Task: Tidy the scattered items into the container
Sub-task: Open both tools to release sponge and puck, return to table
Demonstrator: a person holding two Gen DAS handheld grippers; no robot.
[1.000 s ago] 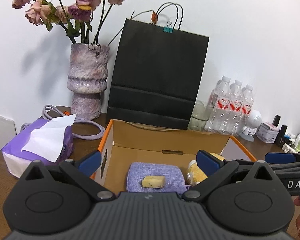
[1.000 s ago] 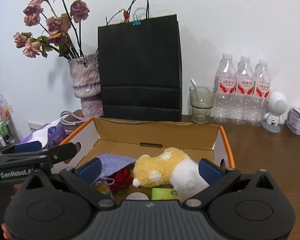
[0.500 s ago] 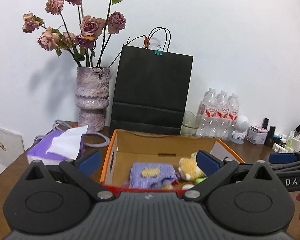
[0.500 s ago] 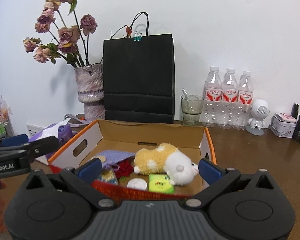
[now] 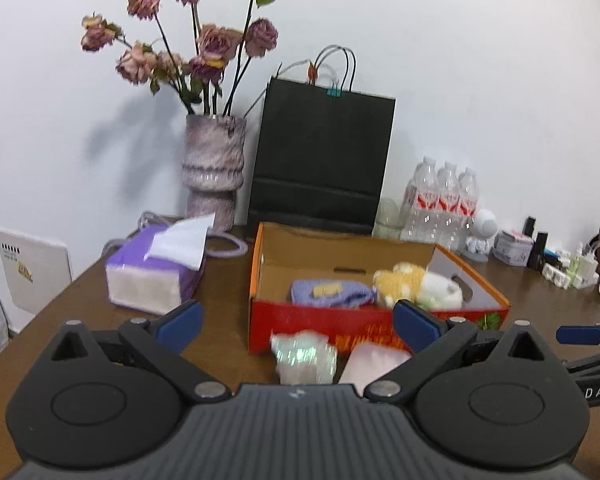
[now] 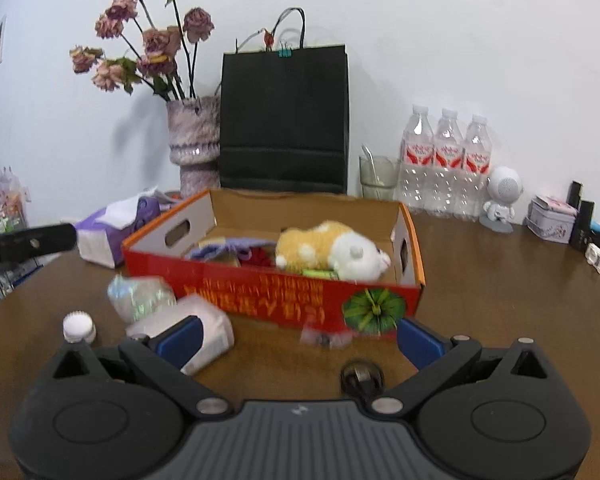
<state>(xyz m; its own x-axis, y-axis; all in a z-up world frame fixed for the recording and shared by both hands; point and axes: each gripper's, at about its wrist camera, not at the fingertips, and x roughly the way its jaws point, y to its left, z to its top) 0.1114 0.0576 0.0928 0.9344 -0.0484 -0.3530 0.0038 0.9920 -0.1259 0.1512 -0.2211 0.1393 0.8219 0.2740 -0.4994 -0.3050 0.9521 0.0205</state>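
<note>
A red and orange cardboard box (image 5: 324,330) (image 6: 268,292) stands on the brown table. Inside lie a yellow and white plush toy (image 6: 332,248) (image 5: 416,286), a purple cloth (image 5: 328,294) and small items. In front of the box lie a shiny crumpled packet (image 6: 140,296) (image 5: 304,354), a pink tissue pack (image 6: 204,328) (image 5: 374,364), a white round cap (image 6: 78,326), a small clear packet (image 6: 324,338) and a dark round object (image 6: 360,376). My left gripper (image 5: 296,324) is open and empty, above the packet. My right gripper (image 6: 298,342) is open and empty, in front of the box.
A purple tissue box (image 5: 156,268) sits left of the box. Behind stand a vase of dried roses (image 5: 214,172), a black paper bag (image 5: 320,164), a glass (image 6: 376,178), three water bottles (image 6: 446,160), a white figurine (image 6: 502,196) and small tins at the right.
Both grippers have pulled back and up from over the box. The box front and the loose items on the table before it have come into view.
</note>
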